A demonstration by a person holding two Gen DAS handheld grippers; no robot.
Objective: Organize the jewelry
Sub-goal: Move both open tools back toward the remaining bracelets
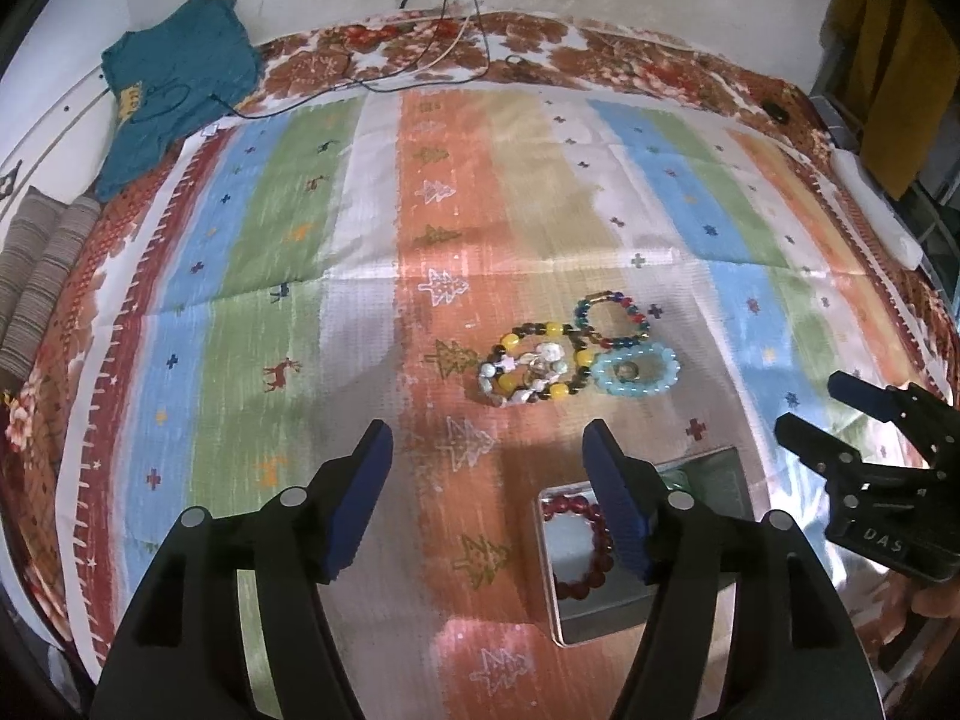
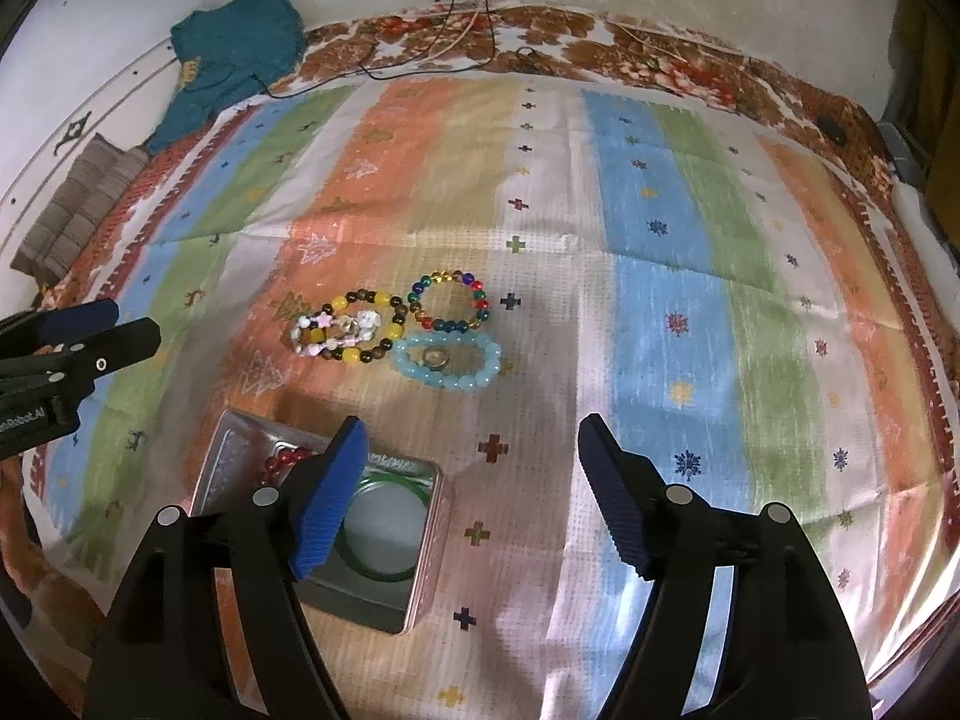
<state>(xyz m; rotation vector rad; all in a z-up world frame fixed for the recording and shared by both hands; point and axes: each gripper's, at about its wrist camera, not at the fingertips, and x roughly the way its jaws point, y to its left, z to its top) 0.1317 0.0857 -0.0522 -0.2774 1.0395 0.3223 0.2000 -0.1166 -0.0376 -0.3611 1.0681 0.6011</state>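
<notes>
Several bead bracelets lie together on the striped cloth: a yellow and dark one (image 1: pixel 543 360) (image 2: pixel 360 324), a multicolour one (image 1: pixel 612 315) (image 2: pixel 451 300), a light blue one (image 1: pixel 636 372) (image 2: pixel 447 363) with a small ring inside. An open metal tin (image 1: pixel 690 474) (image 2: pixel 420 570) holds a dark red bracelet (image 1: pixel 579 546) (image 2: pixel 287 459) and a green bangle (image 2: pixel 378 531). My left gripper (image 1: pixel 487 504) is open and empty, near the tin. My right gripper (image 2: pixel 465 498) is open and empty, its left finger over the tin.
A teal garment (image 1: pixel 174 78) (image 2: pixel 234 54) and black cables (image 1: pixel 420 66) lie at the far edge of the bed. Folded striped fabric (image 1: pixel 36 276) lies at the left. A yellow cloth (image 1: pixel 888 60) hangs at the right.
</notes>
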